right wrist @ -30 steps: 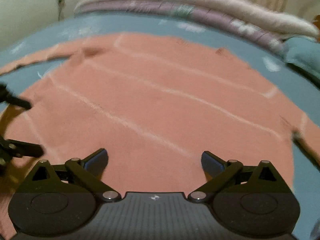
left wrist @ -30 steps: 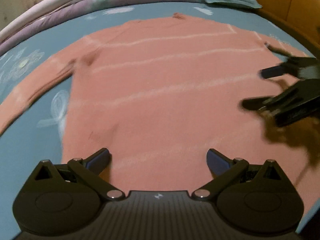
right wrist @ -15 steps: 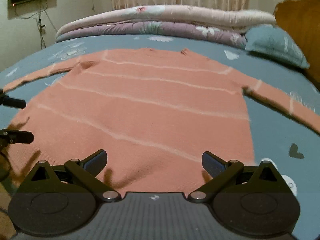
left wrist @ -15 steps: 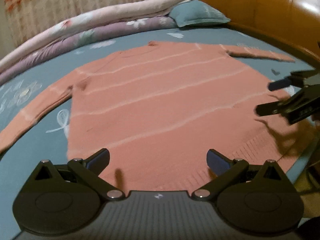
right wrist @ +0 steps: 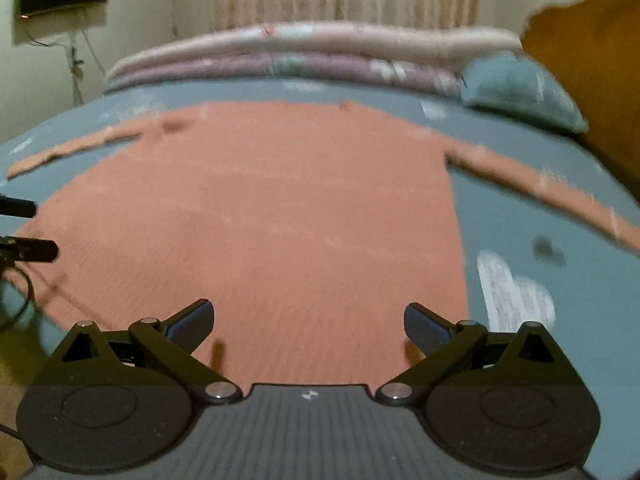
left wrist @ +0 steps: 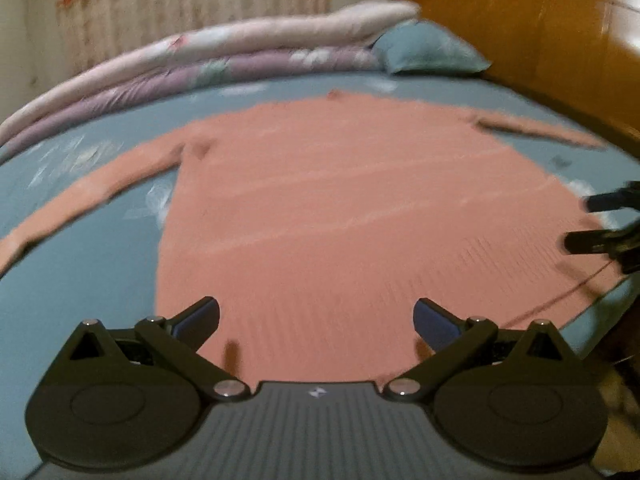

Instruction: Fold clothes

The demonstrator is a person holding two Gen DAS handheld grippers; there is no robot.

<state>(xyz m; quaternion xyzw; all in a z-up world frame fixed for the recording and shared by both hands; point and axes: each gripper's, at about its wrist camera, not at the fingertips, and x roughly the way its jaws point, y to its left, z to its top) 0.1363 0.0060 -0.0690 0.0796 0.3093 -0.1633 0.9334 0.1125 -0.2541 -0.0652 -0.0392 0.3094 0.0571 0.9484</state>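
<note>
Both tools have pulled back to the hem of the sweater [left wrist: 352,216]; left tool [left wrist: 316,314] and right tool [right wrist: 306,318] are open, holding nothing, above the bed [left wrist: 84,280]

**A bed in blue-grey, a pink sweater spread across it**

The bed [left wrist: 100,280] wears a blue-grey sheet [right wrist: 560,280] printed with pale flowers and small dark hearts. A salmon-pink sweater [left wrist: 360,220] lies flat on the sheet, front panel smooth, faint pale stripes across it, ribbed hem toward the cameras. Both sleeves lie stretched out to the sides, one sleeve [right wrist: 540,184] running toward the wooden headboard [left wrist: 540,40]. Along the far edge rest folded quilts [right wrist: 300,52], a pale pink one stacked on a mauve floral one. A blue-grey pillow [right wrist: 520,88] sits at their end, beside the headboard.
</note>
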